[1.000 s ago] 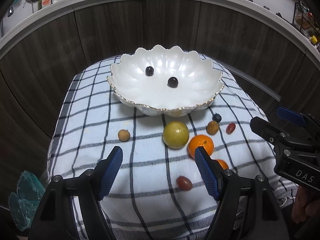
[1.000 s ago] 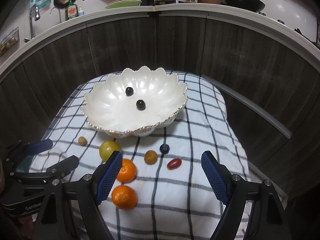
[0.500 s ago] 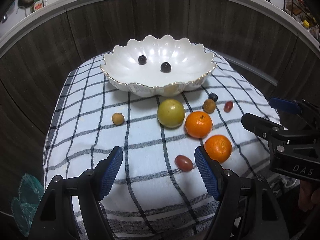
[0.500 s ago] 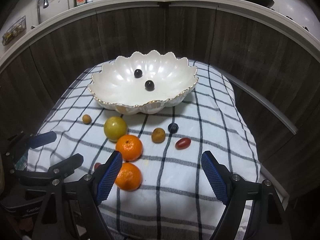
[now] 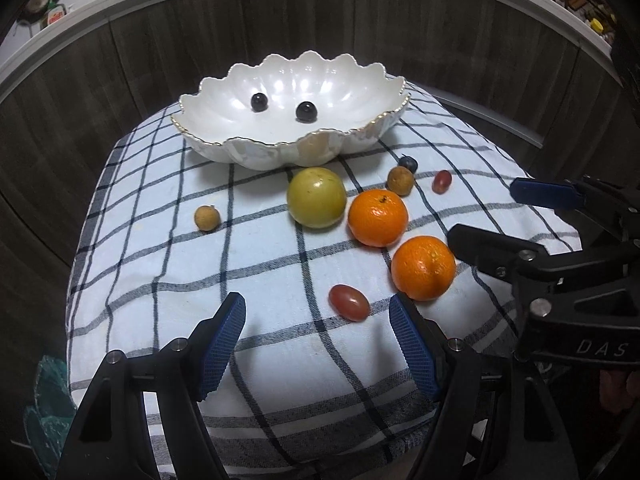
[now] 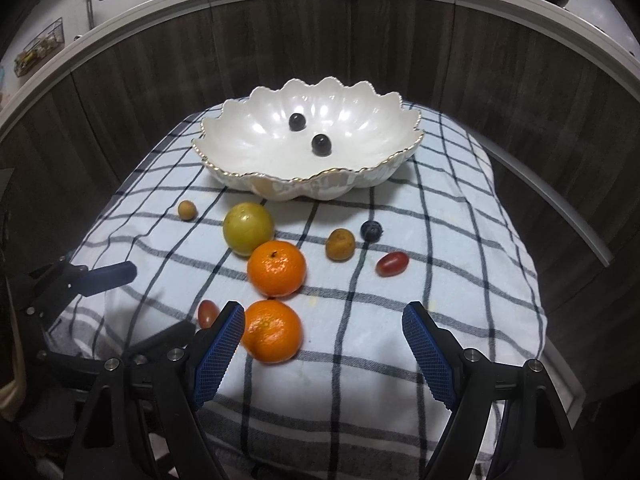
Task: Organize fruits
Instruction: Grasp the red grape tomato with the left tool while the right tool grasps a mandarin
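The red grape tomato (image 5: 349,302) lies on the checked cloth (image 5: 168,280) just ahead of the left claw (image 5: 318,334), slightly right of its centreline, long axis running diagonally across the gap. The left claw is nearer; its jaws stand apart and hold nothing. The near orange (image 5: 423,267) sits just beside the tomato's right and crowds that side. The right claw (image 6: 323,347), also apart and holding nothing, faces the same orange. The bowl (image 5: 240,148) with two dark berries stands beyond.

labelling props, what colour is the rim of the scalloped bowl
Gold trim on a pearly white bowl, clearest in the right wrist view.
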`<control>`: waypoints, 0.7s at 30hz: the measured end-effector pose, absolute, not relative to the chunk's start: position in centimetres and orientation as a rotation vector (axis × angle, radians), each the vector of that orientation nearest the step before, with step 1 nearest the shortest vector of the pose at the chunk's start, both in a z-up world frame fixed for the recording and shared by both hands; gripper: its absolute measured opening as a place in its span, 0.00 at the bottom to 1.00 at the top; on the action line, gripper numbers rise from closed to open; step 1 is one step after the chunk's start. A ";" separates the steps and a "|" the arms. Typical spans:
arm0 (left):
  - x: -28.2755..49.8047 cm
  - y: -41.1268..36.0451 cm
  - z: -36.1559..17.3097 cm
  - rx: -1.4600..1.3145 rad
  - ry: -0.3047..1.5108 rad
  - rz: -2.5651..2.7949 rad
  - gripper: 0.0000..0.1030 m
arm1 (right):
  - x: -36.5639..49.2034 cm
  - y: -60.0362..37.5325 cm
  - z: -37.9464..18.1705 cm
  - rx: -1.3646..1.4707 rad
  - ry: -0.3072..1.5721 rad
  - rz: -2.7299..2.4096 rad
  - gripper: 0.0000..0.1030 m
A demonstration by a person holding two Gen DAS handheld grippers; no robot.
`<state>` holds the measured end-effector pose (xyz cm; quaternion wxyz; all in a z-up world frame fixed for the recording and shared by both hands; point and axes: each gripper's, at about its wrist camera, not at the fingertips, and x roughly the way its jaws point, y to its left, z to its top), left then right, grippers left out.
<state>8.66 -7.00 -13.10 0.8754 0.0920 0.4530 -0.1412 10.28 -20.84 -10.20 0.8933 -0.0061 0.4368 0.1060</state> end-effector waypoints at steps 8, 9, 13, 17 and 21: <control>8.9 -7.6 -14.0 0.204 0.948 -0.305 0.71 | 10.8 -20.0 -11.1 -0.013 0.936 0.256 0.80; 9.0 -7.6 -14.1 0.204 0.949 -0.306 0.71 | 10.9 -20.0 -11.2 -0.011 0.941 0.260 0.80; 9.3 -7.7 -14.6 0.203 0.962 -0.314 0.66 | 11.3 -19.7 -11.7 0.001 0.960 0.270 0.80; 9.6 -7.9 -14.9 0.202 0.962 -0.320 0.65 | 11.6 -19.4 -12.0 0.011 0.973 0.279 0.79; 9.7 -8.1 -15.2 0.204 0.958 -0.323 0.63 | 12.2 -19.0 -12.6 0.023 0.992 0.290 0.79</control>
